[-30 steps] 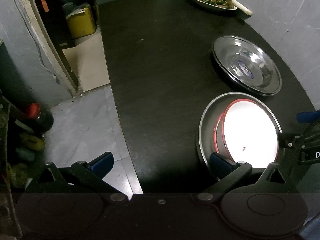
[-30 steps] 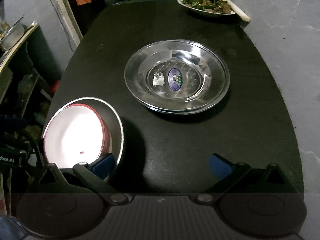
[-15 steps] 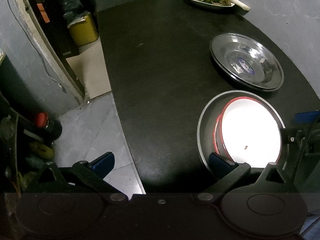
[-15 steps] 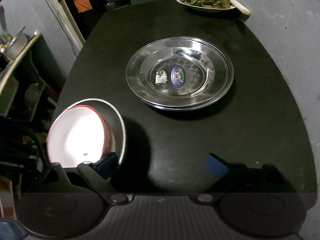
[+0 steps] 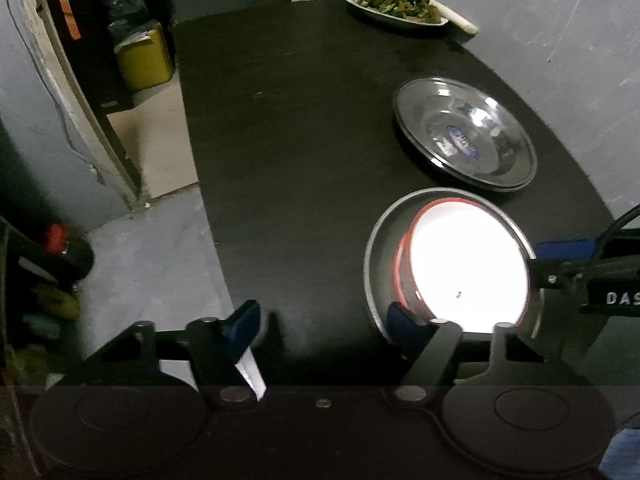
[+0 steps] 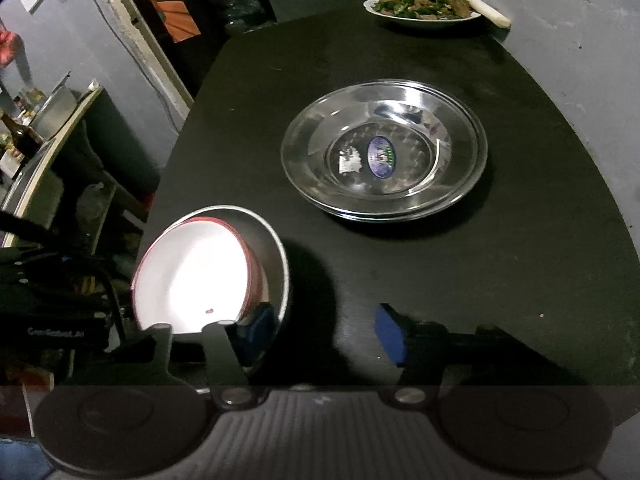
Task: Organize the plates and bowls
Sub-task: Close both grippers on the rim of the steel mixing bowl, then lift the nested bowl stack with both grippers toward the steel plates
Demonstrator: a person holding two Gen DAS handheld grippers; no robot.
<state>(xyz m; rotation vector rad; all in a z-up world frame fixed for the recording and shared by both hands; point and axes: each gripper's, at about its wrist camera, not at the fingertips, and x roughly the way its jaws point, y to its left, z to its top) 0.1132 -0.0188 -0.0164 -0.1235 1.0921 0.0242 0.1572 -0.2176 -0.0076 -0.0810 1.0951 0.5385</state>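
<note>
Both claws are narrowing at once around the same stack — the wide, fully spread stance of a second ago is gone. The left claw (image 5: 324, 320) is closing with its right finger tucked inside the rim of the round steel pan (image 5: 376, 248) and its left finger out over the dark table (image 5: 288, 152), so the pan's near wall sits between the jaws; the pads do not yet look pressed on it. The right claw (image 6: 324, 326) is closing likewise, one finger inside the pan's rim, the other outside on the table side.

The pan stands at the table's near edge with a red-rimmed white enamel bowl (image 5: 468, 268) nested inside it. Further toward the far edge lies the stack of shiny steel plates (image 6: 384, 152) — well apart from the pan — and at the far corner a white dish of cooked greens (image 6: 424, 4).

This reads as a two-sided pinch forming on the pan's rim, likely to lift pan and bowl together.
</note>
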